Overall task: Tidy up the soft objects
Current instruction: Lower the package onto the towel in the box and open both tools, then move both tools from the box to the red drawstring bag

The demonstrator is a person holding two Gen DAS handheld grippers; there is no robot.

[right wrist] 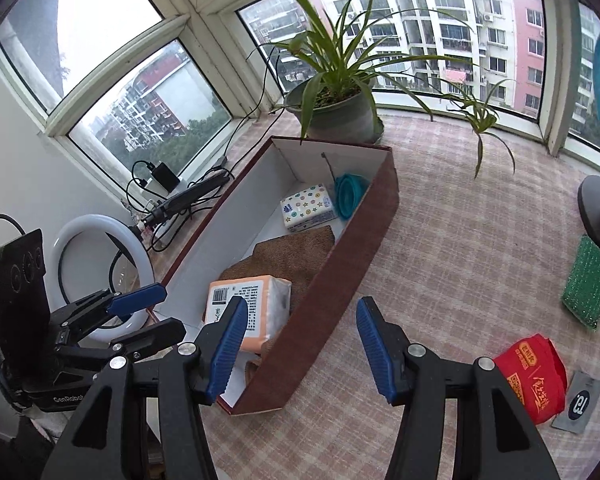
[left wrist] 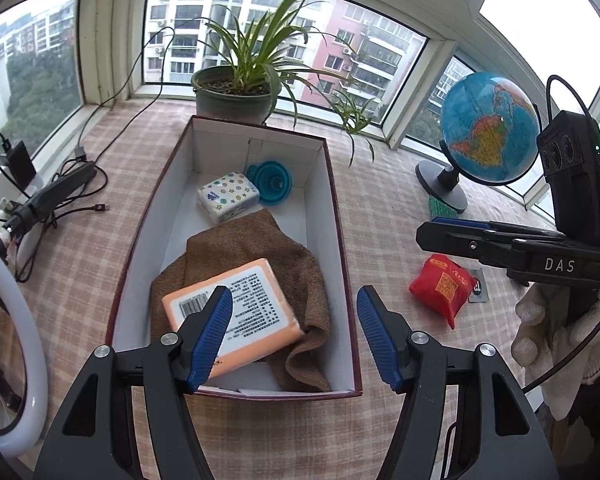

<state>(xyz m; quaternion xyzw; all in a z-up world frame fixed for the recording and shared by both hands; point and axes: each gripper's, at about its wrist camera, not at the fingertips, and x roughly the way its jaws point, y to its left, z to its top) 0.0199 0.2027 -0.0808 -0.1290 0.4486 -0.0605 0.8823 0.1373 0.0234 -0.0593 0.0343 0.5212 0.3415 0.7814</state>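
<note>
your left gripper (left wrist: 295, 338) hangs over the near end of the box (left wrist: 342, 248), its blue fingers (left wrist: 212, 334) spread wide with nothing between them. your right gripper (right wrist: 302, 350) sits just outside the box's brown side wall, fingers likewise wide apart and empty; in the left view it shows side-on, held by your white-gloved right hand (left wrist: 556, 328).

nearest in the box lies the orange tissue pack (left wrist: 236, 316), label up, resting on the brown towel (left wrist: 256, 248), which is rumpled across the box floor. beyond the towel, toward the far end, the star-patterned tissue pack (left wrist: 228, 197) lies flat, and the teal collapsible funnel (left wrist: 271, 182) sits just beside it against the far corner.

outside the box, on the checked tablecloth (right wrist: 440, 240), the red pouch (right wrist: 534, 382) lies to the right of your right gripper, touching a small grey sachet (right wrist: 579, 398). farther out on that side the green scouring pad (right wrist: 588, 282) lies next to the globe's base; the globe (left wrist: 490, 126) stands near the window.

to the left you have a white ring light (right wrist: 100, 276), and past it a tangle of cables with a black charger (right wrist: 164, 176) by the sill. behind the box's far end stands the potted plant (left wrist: 236, 96), its long leaves arching over the cloth.
</note>
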